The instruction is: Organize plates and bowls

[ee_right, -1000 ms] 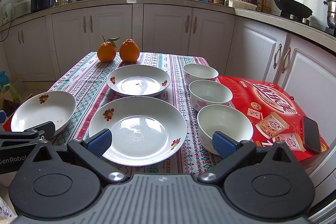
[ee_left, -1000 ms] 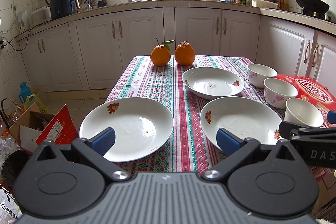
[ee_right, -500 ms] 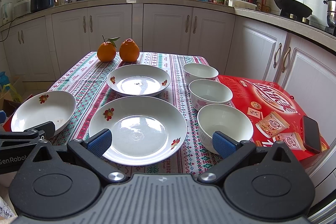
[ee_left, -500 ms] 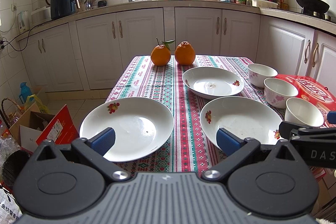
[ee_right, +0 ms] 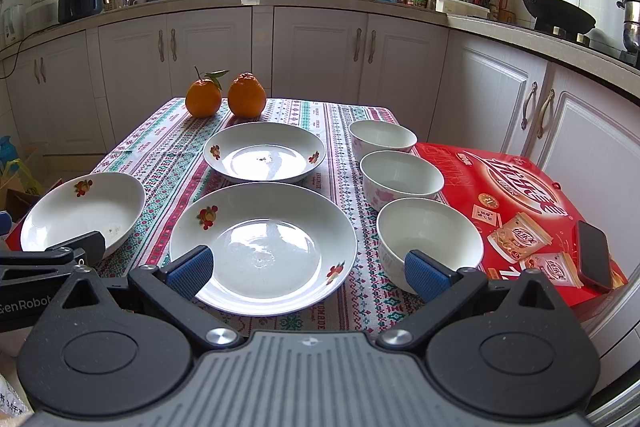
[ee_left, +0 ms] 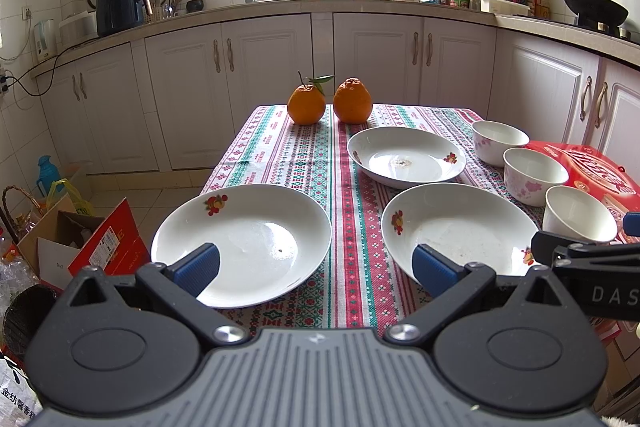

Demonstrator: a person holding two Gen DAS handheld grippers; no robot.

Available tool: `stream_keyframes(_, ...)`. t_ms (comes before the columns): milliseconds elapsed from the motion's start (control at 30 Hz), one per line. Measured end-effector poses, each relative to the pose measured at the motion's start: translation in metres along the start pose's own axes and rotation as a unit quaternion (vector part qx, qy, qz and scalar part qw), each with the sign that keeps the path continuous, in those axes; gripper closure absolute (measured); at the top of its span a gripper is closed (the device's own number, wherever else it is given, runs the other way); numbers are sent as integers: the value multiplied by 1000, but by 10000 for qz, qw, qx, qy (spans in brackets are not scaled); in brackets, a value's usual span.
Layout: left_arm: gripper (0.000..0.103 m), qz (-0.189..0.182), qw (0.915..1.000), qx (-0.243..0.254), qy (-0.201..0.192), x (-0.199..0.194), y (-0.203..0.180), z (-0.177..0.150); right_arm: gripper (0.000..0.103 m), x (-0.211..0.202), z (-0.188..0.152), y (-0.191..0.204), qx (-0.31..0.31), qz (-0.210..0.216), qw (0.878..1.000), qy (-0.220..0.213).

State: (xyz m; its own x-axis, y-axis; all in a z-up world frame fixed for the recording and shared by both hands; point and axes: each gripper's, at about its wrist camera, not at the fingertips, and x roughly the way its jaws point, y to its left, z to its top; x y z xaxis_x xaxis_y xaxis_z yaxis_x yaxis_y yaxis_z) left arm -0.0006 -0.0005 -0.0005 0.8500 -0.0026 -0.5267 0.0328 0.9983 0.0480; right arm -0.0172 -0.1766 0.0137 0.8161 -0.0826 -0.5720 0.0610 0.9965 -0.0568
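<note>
- My left tool [ee_left: 316, 269] is spread wide with nothing between its blue pads; it hangs over the near edge of the bench [ee_left: 344, 291].
- My right tool [ee_right: 306, 269] is likewise wide apart and empty, level with the left one, whose tip shows at the left edge of the right view.
- Three white plates sit on the striped cloth: the left plate [ee_left: 244, 243] in front of my left tool, the near plate [ee_right: 264, 247] in front of my right tool, the far plate [ee_right: 264, 157] behind it.
- Three bowls stand in a row along the right side: far bowl [ee_right: 382, 137], middle bowl [ee_right: 402, 177], near bowl [ee_right: 430, 235] beside my right pad.
- Two oranges [ee_left: 328, 101] sit at the far end of the bench.
- A red box [ee_right: 528, 195] lies right of the bowls, with a phone [ee_right: 594, 255] on it.
</note>
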Motion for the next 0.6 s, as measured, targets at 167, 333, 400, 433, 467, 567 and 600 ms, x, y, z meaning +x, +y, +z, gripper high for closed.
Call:
stream_keyframes(167,1,-7,10000,-19,40,2,1,0,0,2,0,2,-24,14,10000,11)
stream_keyframes(333,1,-95,9999,-33,64,6,5,1,0,4,3,3,-83,112,9999,-16)
stream_keyframes(400,1,-136,9999,1,64,8,7,2,0,6,7,3,-116,178,9998,-39)
stream_keyframes(433,1,-137,9999,19,60,8,8,2,0,6,9,3,-118,216,9997,-56)
stream_keyframes(467,1,-131,9999,43,60,9,9,2,0,7,11,2,-117,267,9995,-81)
stream_keyframes(567,1,-148,9998,76,73,13,16,3,0,11,20,-1,-181,401,9989,-141)
stream_keyframes(600,1,-151,9998,80,77,14,19,3,0,12,23,-1,-234,425,9987,-182)
